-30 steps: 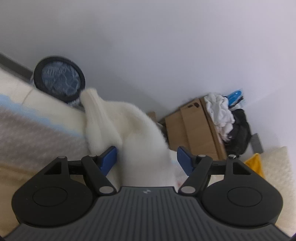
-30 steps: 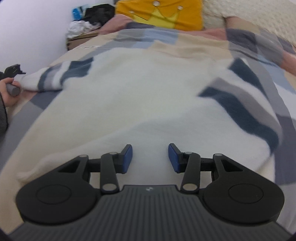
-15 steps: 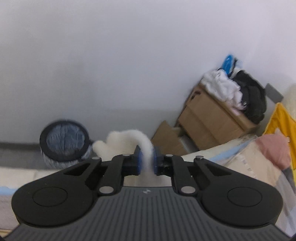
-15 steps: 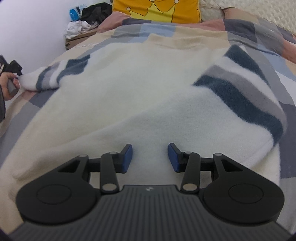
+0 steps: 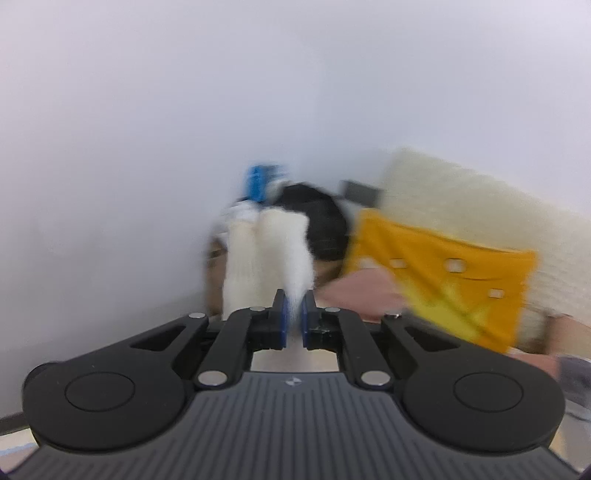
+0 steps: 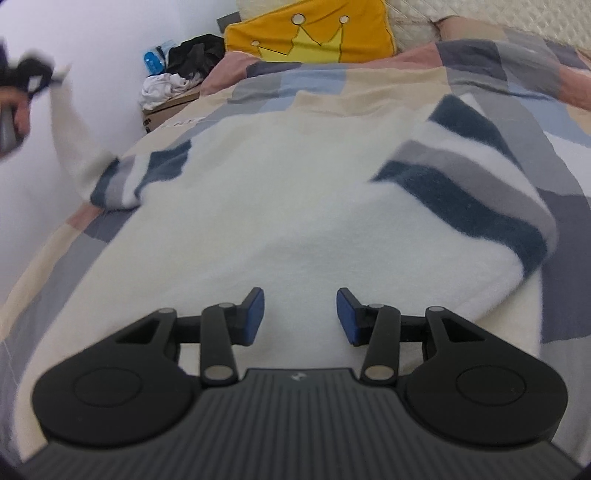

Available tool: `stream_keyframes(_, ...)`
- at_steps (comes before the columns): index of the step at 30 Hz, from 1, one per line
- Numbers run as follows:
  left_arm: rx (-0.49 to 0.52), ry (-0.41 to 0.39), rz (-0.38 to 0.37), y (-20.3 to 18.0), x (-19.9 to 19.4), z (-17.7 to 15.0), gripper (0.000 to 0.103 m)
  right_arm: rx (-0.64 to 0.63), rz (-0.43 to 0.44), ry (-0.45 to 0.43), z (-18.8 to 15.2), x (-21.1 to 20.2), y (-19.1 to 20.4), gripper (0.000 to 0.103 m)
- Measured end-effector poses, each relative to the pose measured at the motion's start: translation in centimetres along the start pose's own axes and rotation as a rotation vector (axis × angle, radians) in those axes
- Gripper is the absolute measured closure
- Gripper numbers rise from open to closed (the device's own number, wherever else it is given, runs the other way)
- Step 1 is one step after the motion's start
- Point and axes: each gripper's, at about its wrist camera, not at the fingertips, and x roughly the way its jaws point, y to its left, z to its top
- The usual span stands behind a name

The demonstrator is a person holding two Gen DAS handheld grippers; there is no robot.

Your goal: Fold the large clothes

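Observation:
A large white fleece sweater point(image 6: 295, 206) with navy and grey striped sleeves lies spread on the bed. My left gripper point(image 5: 294, 317) is shut on the white cuff of its left sleeve point(image 5: 284, 254), which sticks up past the blue pads. In the right wrist view that sleeve point(image 6: 70, 140) hangs lifted off the bed from the left gripper point(image 6: 35, 79) at the far left, held in a person's hand. My right gripper point(image 6: 300, 314) hovers open just above the sweater's lower body, nothing between its fingers. The right striped sleeve point(image 6: 476, 199) lies folded across the body.
A checked bedspread point(image 6: 369, 77) covers the bed. A yellow crown cushion point(image 6: 310, 33) and a cream headboard point(image 5: 461, 206) sit at its head. Beside the bed a cardboard box point(image 6: 166, 107) carries white and black clothes and a blue bottle point(image 6: 152, 62). A white wall is on the left.
The left gripper went from open around the sleeve cuff to shut on it, then rose and swung toward the head of the bed, lifting the sleeve. The right gripper barely shifted.

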Motion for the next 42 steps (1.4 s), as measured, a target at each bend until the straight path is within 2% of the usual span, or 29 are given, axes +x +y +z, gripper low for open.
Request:
stream_keyframes(4,0.041,-0.006,-0.143,-8.2,-4.1,0.9,0.095,0.023,-0.002,-0.019,-0.1,-0.5,-0.7,0.057)
stream_keyframes(6,0.053,-0.007,-0.205,-11.8,-6.0,1.0,0.095,0.073,0.002,-0.035,0.0,-1.2,-1.8,0.057)
stream_keyframes(10,0.075,0.02,-0.337,-18.9,-9.4,-0.3,0.095,0.152,0.009,-0.052,0.1,-1.9,-3.6,0.057)
stream_keyframes(14,0.108,0.067,-0.439,-24.2,-12.0,-3.9,0.095,0.229,0.018,-0.057,-0.4,-2.6,-5.0,0.057)
stream_keyframes(18,0.124,0.134,-0.477,-27.6,-14.2,-9.0,0.095,0.219,-0.042,-0.095,-0.4,-3.5,-5.5,0.057)
stream_keyframes(24,0.216,0.278,-0.541,-29.5,-15.9,-16.7,0.095,0.288,-0.048,-0.103,-0.5,-3.9,-7.2,0.057)
stream_keyframes(31,0.153,0.429,-0.567,-26.7,-16.6,-26.3,0.095,0.364,-0.091,-0.14,-0.4,-5.0,-9.7,0.056)
stream_keyframes(34,0.156,0.481,-0.59,-26.1,-17.0,-29.8,0.095,0.398,-0.115,-0.153,-0.3,-5.4,-11.0,0.055)
stream_keyframes(36,0.209,0.496,-0.586,-26.0,-17.9,-31.2,0.095,0.426,-0.113,-0.159,-0.3,-5.5,-11.9,0.055)
stream_keyframes(40,0.285,0.534,-0.619,-25.6,-18.6,-31.7,0.094,0.452,-0.115,-0.165,-0.4,-5.4,-12.5,0.055)
stream_keyframes(42,0.285,0.571,-0.631,-24.9,-18.7,-31.4,0.086,0.463,-0.105,-0.166,-0.3,-5.4,-12.6,0.055)
